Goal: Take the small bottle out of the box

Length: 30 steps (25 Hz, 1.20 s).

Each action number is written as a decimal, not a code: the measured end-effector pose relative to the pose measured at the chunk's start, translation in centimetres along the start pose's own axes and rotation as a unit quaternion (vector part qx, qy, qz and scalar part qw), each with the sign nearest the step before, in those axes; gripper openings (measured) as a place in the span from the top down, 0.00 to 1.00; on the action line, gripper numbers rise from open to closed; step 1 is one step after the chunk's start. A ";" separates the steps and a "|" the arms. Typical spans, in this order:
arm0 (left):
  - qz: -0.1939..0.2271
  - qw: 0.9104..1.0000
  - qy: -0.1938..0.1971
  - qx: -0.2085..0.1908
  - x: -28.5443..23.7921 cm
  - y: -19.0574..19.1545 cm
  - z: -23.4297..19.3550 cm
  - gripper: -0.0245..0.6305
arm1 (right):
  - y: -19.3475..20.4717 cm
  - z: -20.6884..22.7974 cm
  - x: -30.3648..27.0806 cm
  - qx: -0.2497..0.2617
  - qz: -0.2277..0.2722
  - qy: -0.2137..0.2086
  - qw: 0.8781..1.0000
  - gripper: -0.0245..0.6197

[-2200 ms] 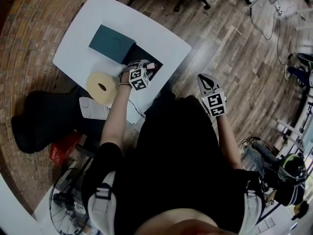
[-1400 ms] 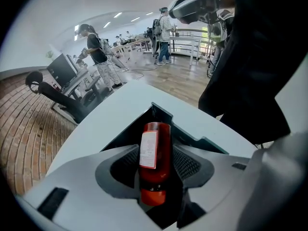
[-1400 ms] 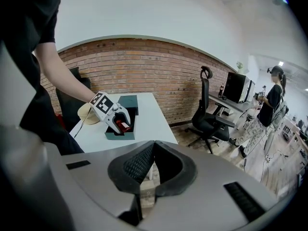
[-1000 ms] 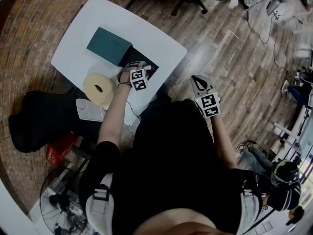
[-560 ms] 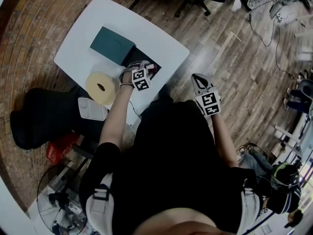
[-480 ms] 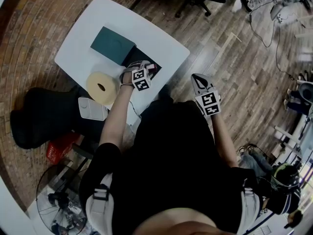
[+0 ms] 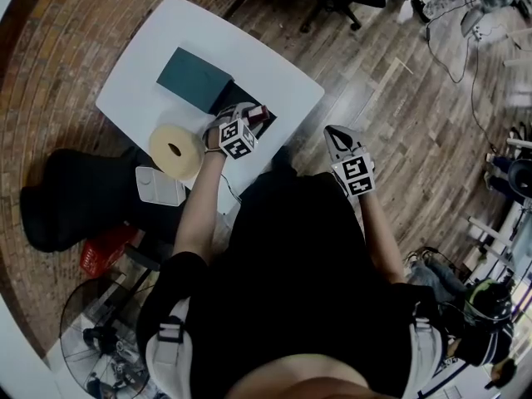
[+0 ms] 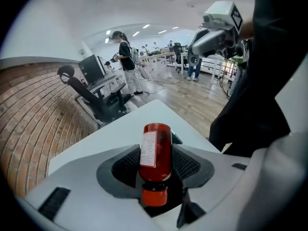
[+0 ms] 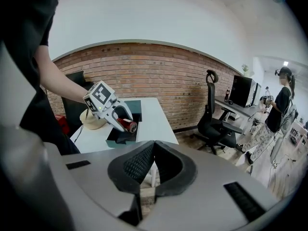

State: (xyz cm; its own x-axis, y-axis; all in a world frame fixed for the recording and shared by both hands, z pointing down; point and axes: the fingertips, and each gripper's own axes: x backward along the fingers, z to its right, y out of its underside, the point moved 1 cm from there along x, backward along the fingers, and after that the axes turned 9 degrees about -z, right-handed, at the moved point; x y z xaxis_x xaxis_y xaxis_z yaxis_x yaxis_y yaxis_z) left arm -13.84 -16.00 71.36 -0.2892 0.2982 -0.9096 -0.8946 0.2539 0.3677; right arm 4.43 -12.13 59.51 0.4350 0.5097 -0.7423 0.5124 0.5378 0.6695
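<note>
My left gripper (image 8: 155, 161) is shut on a small red bottle (image 8: 155, 154) with a white label and a red cap. In the head view the small red bottle (image 7: 257, 114) and the left gripper (image 7: 246, 120) hang just above the open dark box (image 7: 239, 105) on the white table (image 7: 274, 70). The right gripper view shows the left gripper (image 9: 124, 119) holding the small red bottle (image 9: 128, 124) over the dark box (image 9: 121, 135). My right gripper (image 7: 337, 139) is off the table over the wood floor; its jaws (image 9: 153, 170) are shut on nothing.
The box's dark green lid (image 7: 194, 79) lies flat beside the box. A roll of tape (image 7: 176, 149) sits at the table's near-left edge. A black office chair (image 9: 215, 115) stands beyond the table. A black bag (image 7: 75, 198) lies on the floor left of the table.
The left gripper has lifted slightly with the red bottle, which now shows clear of the box. The right gripper has stayed in place.
</note>
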 end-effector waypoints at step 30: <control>0.178 0.966 -0.052 0.182 12.3 -4.2 -2.6 0.62 | -2.4 0.6 -0.6 -0.002 0.019 -0.016 1.000 0.96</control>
State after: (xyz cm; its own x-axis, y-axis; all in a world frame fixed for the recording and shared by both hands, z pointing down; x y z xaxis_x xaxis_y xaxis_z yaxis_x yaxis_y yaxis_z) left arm -14.55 -15.76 58.14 -0.5030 0.5122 -0.6962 -0.5609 0.4194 0.7138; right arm 3.37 -14.10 58.29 0.4780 0.5072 -0.7171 0.4927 0.5210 0.6970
